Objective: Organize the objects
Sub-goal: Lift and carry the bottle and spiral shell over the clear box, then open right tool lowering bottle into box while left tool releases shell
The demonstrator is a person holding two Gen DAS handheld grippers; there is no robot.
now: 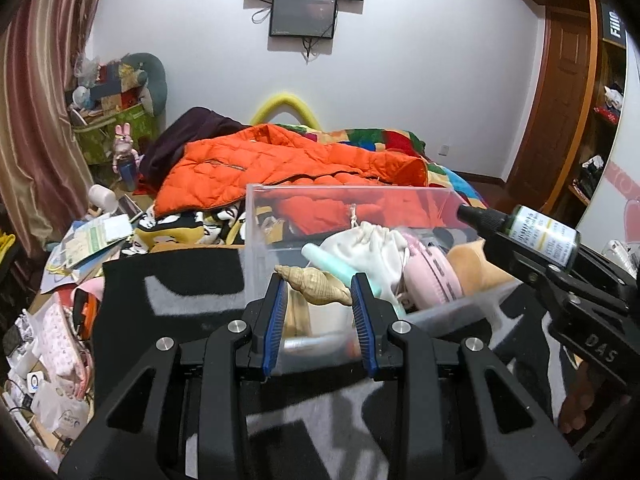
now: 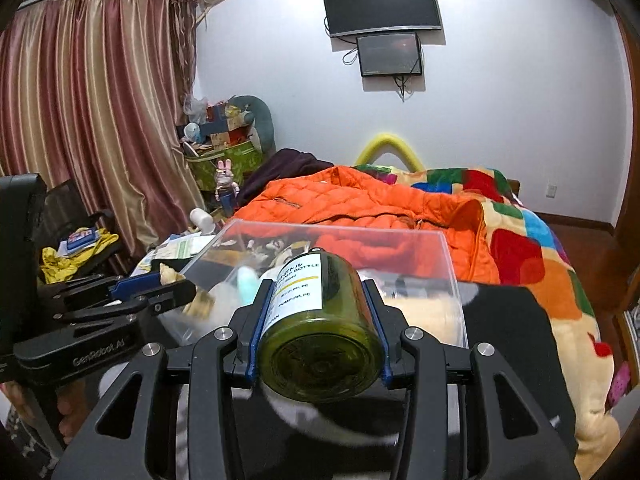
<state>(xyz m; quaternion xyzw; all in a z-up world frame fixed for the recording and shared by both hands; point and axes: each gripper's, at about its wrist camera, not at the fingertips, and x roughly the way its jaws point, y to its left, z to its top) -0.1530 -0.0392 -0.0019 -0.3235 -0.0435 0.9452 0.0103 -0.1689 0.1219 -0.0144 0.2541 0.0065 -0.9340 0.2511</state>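
My left gripper [image 1: 319, 286] is shut on a tan spiral seashell [image 1: 316, 283] and holds it over the near left corner of a clear plastic bin [image 1: 256, 248]. The bin holds a white drawstring pouch [image 1: 368, 248], a mint tube [image 1: 340, 270] and a pink brush [image 1: 430, 272]. My right gripper [image 2: 318, 308] is shut on a dark green pump bottle [image 2: 320, 328] with a white label, pointing at the bin [image 2: 452, 280]. The bottle also shows at the right of the left wrist view [image 1: 536, 236], above the bin's right side.
The bin sits on a black and grey blanket [image 1: 168, 288] on a bed. An orange down jacket [image 1: 280, 160] and a patchwork quilt [image 2: 532, 248] lie behind. Papers and clutter [image 1: 88, 248] fill the left side, below curtains [image 2: 88, 100]. A wooden door [image 1: 556, 100] stands at the right.
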